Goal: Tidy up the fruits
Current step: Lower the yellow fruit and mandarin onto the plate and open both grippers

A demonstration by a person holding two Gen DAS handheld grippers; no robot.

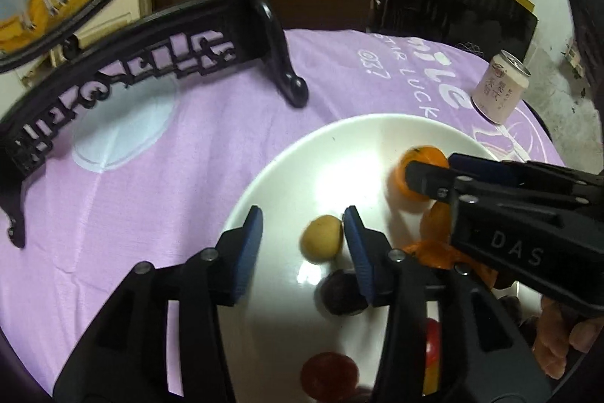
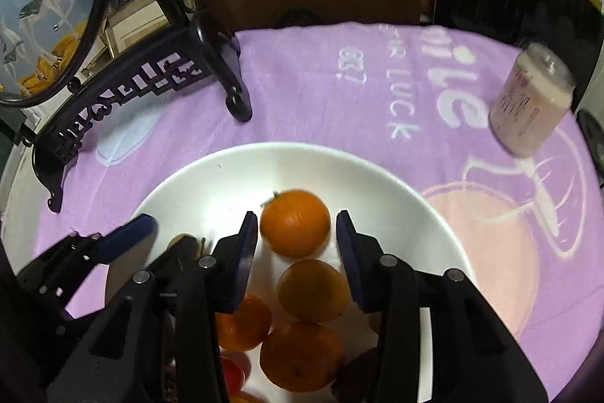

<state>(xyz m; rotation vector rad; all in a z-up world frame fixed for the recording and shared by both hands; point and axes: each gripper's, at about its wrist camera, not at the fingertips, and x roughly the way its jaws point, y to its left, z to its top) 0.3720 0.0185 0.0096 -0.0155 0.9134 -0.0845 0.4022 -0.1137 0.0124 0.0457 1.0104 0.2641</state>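
A white plate (image 1: 287, 172) (image 2: 211, 176) on the purple cloth holds several fruits. My right gripper (image 2: 296, 233) is open, its fingers on either side of the farthest orange (image 2: 294, 221), which rests on the plate; it also shows in the left wrist view (image 1: 419, 165). Three more oranges (image 2: 311, 289) lie nearer. My left gripper (image 1: 302, 233) is open above the plate, with a small yellow fruit (image 1: 321, 242) between its fingers and a dark plum (image 1: 341, 291) beside its right finger. A red fruit (image 1: 328, 376) lies nearer.
A black carved mirror stand (image 1: 113, 74) (image 2: 124, 93) sits at the back left of the table. A pale drink can (image 1: 500, 91) (image 2: 530, 104) stands at the back right. Dark furniture (image 1: 453, 6) lines the far edge.
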